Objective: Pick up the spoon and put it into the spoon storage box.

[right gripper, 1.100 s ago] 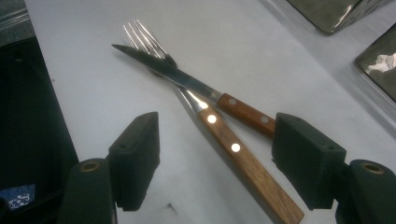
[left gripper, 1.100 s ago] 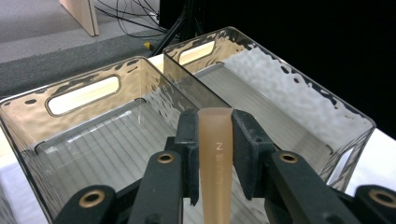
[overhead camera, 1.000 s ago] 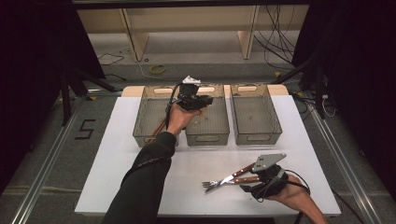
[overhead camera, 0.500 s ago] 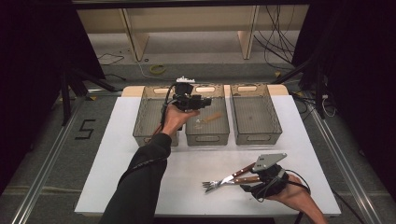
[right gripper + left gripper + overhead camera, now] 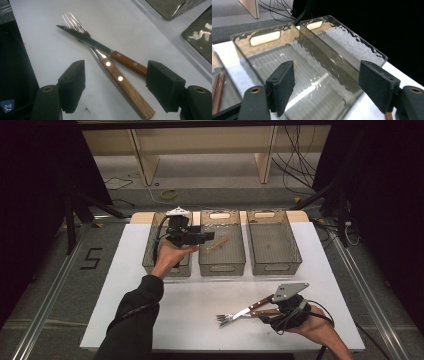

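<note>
While its jaws have just been opening, left gripper (image 5: 207, 236) hangs empty over middle bin (image 5: 222, 265).

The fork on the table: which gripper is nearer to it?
Right. The right gripper hovers open over the fork; the left gripper is far off, above the bins.

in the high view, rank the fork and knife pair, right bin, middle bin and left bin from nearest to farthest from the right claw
1. Fork and knife pair: crossed on the white table right in front of the right claw, at its left.
2. Right bin: behind it, on the far side.
3. Middle bin: farther back and left.
4. Left bin: farthest left, under the left claw.
</note>
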